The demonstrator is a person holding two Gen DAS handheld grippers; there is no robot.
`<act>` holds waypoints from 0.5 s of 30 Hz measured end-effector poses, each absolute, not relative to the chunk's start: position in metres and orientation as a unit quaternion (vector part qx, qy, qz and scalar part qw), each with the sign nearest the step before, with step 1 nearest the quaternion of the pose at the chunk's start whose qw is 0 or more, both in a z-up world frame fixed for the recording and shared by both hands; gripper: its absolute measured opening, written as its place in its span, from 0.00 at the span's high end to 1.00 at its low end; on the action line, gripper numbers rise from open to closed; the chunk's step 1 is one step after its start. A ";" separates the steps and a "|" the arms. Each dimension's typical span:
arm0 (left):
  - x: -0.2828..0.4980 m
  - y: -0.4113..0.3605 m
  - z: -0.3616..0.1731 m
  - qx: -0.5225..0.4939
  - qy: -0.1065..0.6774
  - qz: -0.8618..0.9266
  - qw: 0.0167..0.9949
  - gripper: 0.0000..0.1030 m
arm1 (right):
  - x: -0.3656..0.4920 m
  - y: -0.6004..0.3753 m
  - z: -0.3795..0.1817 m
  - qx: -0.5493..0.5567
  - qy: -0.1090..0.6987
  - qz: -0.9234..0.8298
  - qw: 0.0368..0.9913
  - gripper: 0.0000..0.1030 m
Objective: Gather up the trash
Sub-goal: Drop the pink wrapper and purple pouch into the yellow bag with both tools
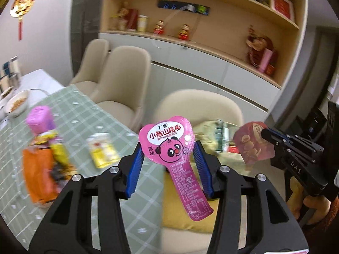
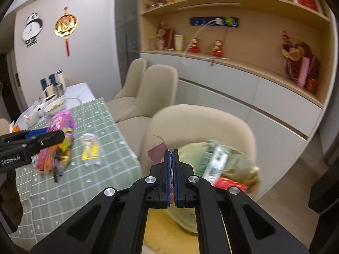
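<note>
Left gripper (image 1: 167, 148) wide apart, pink bear-shaped wrapper (image 1: 169, 146) standing between the blue pads (image 1: 135, 167); contact with them cannot be told. To its right, right gripper (image 2: 171, 151) closed tight on a reddish snack wrapper (image 2: 157, 152). Beyond it, bag of trash (image 2: 216, 160) on the chair (image 2: 201, 122).

Pink bear-shaped wrapper (image 1: 169, 146): brand "广盛" is printed at the top, "小熊山楂棒" in large red characters on the white patch, and "原味" at the left of the bear face. Fine print on its stem is too small to be read.

Right gripper (image 1: 267, 135): "DAS" is lettered on the black body.

Left gripper (image 2: 45, 138): "GenRobot.AI" is marked in white on the side.

Clock (image 2: 31, 29): numerals are not legible.
</note>
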State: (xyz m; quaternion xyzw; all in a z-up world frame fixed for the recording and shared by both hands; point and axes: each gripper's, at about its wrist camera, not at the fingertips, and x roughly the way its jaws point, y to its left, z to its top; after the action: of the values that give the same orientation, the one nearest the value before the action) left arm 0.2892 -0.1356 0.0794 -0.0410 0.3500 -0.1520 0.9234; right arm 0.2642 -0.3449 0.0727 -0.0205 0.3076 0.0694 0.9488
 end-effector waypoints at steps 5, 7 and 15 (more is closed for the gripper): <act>0.311 -0.192 0.067 -0.064 0.357 -0.203 0.909 0.56 | 0.269 -0.406 0.068 -0.007 0.302 0.047 0.952 0.96; 0.324 -0.208 0.059 -0.085 0.362 -0.219 0.902 0.56 | 0.272 -0.425 0.066 0.000 0.298 0.040 0.954 0.96; 0.378 -0.274 0.025 -0.099 0.392 -0.255 0.878 0.56 | 0.289 -0.476 0.048 0.023 0.297 0.027 0.954 0.96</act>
State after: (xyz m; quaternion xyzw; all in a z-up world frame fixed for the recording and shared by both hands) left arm 0.3775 -0.2740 0.0254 -0.0991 0.3921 -0.2551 0.8783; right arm 0.2892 -0.4760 0.0482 0.0231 0.2967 0.0272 0.9543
